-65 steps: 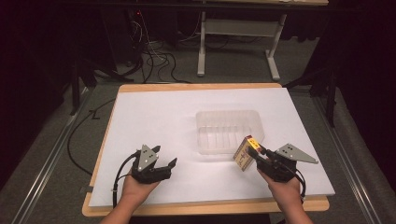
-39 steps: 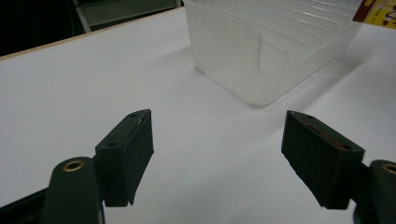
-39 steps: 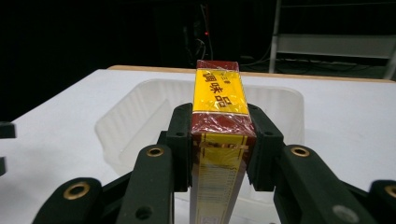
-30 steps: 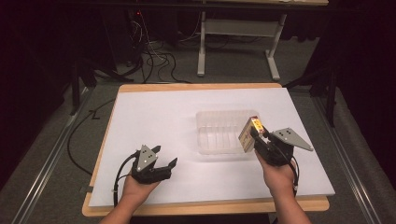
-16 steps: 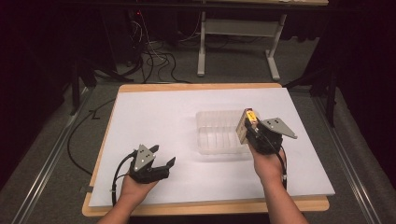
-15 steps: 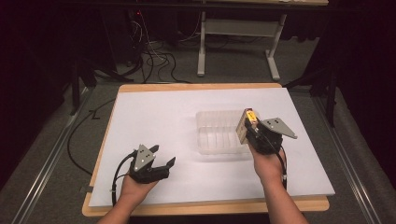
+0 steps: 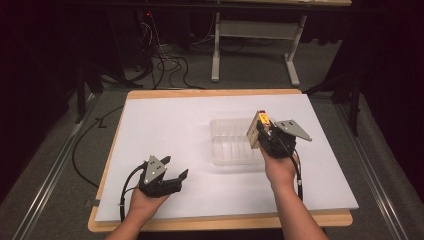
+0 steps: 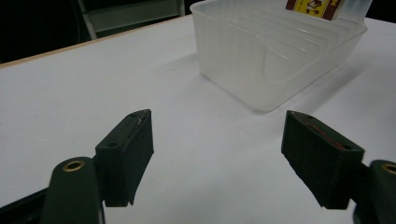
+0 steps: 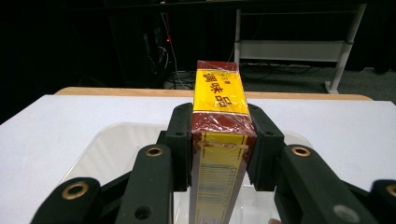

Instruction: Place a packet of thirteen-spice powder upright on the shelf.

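My right gripper [image 7: 266,134] [image 9: 218,142] is shut on a yellow and dark red box [image 7: 258,128] [image 9: 218,112] wrapped in film. It holds the box upright over the right end of a clear ribbed plastic container [image 7: 231,141] [image 8: 275,51] [image 9: 116,144] in the middle of the table. A corner of the box [image 8: 315,6] hangs above the container's far end in the left gripper view. My left gripper [image 7: 172,179] [image 8: 231,158] rests near the front left of the table, open, with nothing between its jaws, pointing toward the container.
The table [image 7: 165,125] is covered by a white sheet with a wooden rim [image 7: 215,220]. Beyond its far edge are a dark floor with cables [image 7: 165,65] and a white desk frame [image 7: 255,35].
My right gripper has carried the box forward and left, from the table's front right to above the right end of the container. The left gripper has stayed in place.
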A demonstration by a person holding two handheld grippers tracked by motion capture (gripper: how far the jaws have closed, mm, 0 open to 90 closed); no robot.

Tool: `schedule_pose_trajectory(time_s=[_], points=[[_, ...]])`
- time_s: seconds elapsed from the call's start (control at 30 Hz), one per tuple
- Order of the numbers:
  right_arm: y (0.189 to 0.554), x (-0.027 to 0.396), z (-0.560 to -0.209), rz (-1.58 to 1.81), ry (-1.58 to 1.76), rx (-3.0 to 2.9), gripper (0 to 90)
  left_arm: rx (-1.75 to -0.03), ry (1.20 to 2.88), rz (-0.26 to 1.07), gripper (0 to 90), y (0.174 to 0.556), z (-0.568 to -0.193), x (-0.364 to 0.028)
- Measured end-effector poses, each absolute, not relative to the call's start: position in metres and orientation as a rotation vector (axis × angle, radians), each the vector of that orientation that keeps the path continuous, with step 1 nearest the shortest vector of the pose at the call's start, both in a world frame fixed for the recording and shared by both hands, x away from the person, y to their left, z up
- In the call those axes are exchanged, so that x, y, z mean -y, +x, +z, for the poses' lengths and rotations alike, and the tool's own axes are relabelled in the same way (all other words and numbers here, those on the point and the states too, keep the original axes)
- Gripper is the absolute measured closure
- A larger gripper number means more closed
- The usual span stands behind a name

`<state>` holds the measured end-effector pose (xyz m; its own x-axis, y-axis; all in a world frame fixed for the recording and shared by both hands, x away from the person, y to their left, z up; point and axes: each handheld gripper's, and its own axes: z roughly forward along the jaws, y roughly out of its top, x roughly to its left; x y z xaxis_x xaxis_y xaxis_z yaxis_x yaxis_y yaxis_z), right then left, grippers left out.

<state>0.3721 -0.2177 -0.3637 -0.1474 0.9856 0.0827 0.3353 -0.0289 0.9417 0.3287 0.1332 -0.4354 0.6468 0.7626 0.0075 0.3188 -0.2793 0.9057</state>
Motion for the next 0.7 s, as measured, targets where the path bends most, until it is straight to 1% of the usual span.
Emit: schedule_pose_trajectory(time_s=[0.27, 0.7], points=[[0.382, 0.209, -0.366, 1.218, 1.448, -1.533, 67.6, -0.858, 1.868, 0.554, 26.0, 0.329, -0.436, -0.133], [0.389, 0.204, -0.371, 1.221, 1.484, -1.507, 67.6, -0.858, 1.872, 0.553, 26.1, 0.329, -0.436, -0.134]])
